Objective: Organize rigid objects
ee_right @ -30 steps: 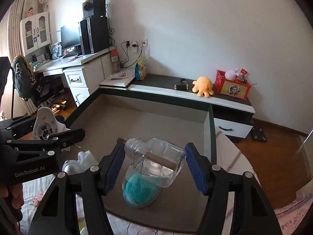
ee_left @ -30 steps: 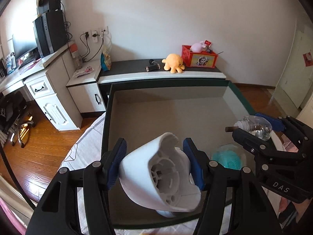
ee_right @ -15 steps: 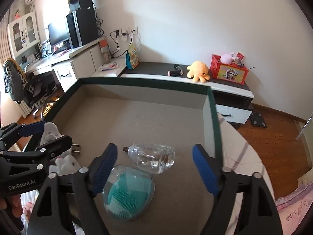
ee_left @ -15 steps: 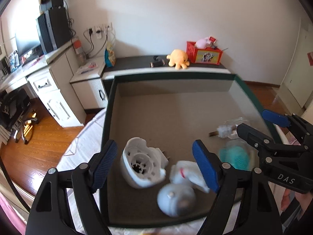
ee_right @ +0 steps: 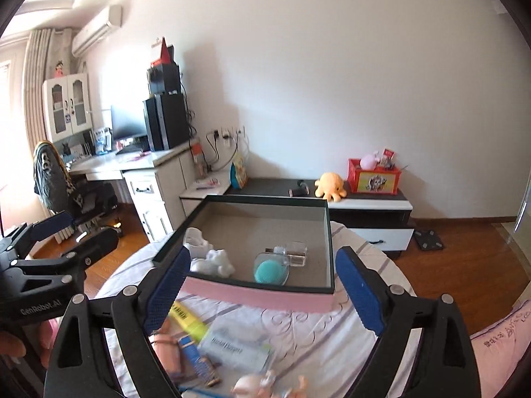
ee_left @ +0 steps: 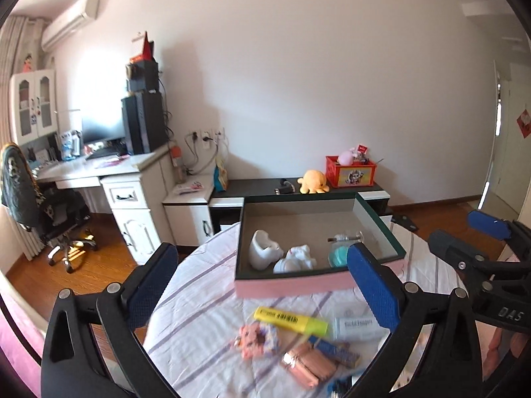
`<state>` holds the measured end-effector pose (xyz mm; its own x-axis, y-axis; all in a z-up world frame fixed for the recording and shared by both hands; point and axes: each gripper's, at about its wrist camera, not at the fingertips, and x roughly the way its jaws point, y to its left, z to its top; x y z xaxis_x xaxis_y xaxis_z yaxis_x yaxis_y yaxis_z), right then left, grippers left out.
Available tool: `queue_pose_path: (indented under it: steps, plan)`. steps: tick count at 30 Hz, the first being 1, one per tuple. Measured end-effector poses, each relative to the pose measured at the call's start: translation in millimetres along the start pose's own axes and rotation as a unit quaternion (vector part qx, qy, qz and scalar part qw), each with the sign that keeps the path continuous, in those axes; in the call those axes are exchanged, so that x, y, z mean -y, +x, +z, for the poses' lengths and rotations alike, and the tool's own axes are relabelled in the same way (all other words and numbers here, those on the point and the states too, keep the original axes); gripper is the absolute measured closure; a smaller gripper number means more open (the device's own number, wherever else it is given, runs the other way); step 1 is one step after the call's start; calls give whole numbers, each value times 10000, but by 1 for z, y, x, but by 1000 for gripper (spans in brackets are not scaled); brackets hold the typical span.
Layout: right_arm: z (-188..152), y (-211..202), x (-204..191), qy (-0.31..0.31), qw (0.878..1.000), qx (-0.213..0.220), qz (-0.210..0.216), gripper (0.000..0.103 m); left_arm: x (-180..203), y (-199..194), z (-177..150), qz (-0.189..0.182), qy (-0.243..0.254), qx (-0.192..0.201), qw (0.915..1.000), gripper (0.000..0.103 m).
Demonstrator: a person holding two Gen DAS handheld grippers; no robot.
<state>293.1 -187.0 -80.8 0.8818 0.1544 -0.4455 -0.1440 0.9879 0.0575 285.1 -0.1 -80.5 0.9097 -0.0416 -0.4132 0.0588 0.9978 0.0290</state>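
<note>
Highlighter (ee_left: 290,320) lies crosswise below left tool (ee_left: 265,285), nearer it than right tool (ee_right: 262,285); both tools released, just opened, empty.

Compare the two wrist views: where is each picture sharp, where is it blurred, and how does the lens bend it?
Left wrist view: the box looks sharp; the yellow highlighter and packets nearest the lens are smeared; edges curve, corners go black. Right wrist view: the box is clear, the foreground items blurred, with the same fisheye bending.
</note>
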Motion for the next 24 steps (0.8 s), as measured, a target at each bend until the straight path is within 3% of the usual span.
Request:
queue_pose_path:
  steps: [1,10,24]
  plan:
    - [-4,-13,-5,-9,10000,78,-1,0,-1,-16,-5,51,-44,86,9999,0]
    - [-41,-116,-43,-127,9978,643,16,0,-3,-117,-34,270,-61,531,9982,0]
    - [-59,-193,-56,-173,9942,1052,-102,0,6,-189,-44,229,-168,931,9953,0]
